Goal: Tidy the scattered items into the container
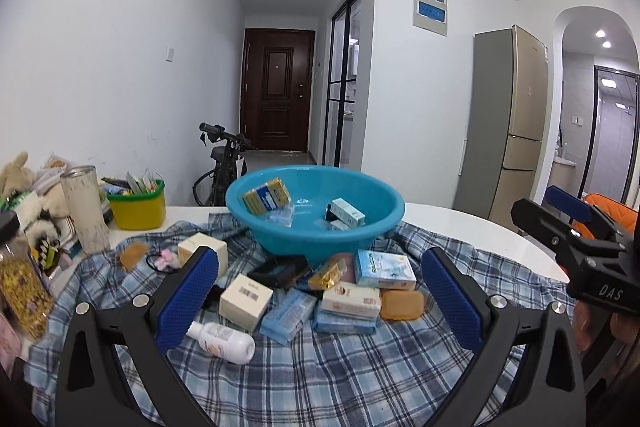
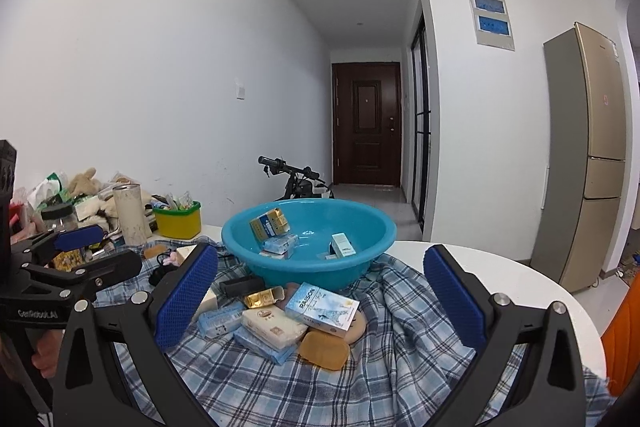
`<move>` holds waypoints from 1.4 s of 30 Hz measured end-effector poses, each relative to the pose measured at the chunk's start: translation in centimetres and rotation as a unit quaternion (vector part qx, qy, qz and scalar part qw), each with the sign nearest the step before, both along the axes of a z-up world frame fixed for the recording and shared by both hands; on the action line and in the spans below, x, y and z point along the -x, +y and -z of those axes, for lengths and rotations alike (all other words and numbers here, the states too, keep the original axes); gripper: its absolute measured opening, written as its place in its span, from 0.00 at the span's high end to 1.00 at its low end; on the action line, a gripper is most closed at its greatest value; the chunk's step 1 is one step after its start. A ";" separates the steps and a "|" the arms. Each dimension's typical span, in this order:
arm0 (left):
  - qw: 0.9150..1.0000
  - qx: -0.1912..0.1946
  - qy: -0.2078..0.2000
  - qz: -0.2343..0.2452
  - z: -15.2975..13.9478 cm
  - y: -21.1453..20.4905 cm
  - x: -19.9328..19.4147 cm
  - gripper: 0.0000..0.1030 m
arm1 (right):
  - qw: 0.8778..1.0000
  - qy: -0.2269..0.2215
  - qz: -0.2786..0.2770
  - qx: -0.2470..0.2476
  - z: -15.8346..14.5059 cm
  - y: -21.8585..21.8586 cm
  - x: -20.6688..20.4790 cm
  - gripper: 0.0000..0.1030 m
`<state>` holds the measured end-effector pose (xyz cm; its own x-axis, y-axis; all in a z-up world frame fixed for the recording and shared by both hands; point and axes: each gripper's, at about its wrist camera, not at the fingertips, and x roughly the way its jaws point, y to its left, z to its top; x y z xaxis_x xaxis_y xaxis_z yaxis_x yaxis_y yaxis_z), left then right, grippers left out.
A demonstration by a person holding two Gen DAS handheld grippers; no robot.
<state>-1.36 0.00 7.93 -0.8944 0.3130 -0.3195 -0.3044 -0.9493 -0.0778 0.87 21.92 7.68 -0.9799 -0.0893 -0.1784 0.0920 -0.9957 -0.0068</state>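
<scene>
A blue plastic basin (image 1: 372, 223) (image 2: 372, 259) stands on a blue plaid cloth (image 1: 320, 371) (image 2: 280, 383) and holds a yellow-blue box (image 1: 267, 195) and a small teal box (image 1: 348, 213). In front of it lie several scattered items: a PAISON box (image 1: 385, 269) (image 2: 322, 309), an orange soap bar (image 1: 401, 304) (image 2: 323, 349), a cream box (image 1: 245, 301), a white bottle (image 1: 222, 341), and pale blue packs (image 1: 287, 315). My left gripper (image 1: 320, 301) is open and empty above the pile. My right gripper (image 2: 320, 301) is open and empty too.
A yellow-green tub (image 1: 137, 205), a tall speckled cup (image 1: 86, 213), soft toys and jars (image 1: 24, 283) crowd the left of the white round table (image 1: 472, 227). A scooter (image 1: 224, 155) stands behind it. A fridge (image 1: 508, 123) is at right.
</scene>
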 end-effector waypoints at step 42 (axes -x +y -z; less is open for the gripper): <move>0.997 0.019 0.027 -0.072 8.0 -0.9 -0.2 0.00 | 0.999 -0.032 0.030 -0.013 8.0 -0.5 1.7 0.01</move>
<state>-1.16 -0.85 -0.05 -0.9456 0.1682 -0.2785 -0.1673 -0.9855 -0.0273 -0.84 21.38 -0.33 -0.9699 -0.0259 -0.2421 0.0339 -0.9990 -0.0290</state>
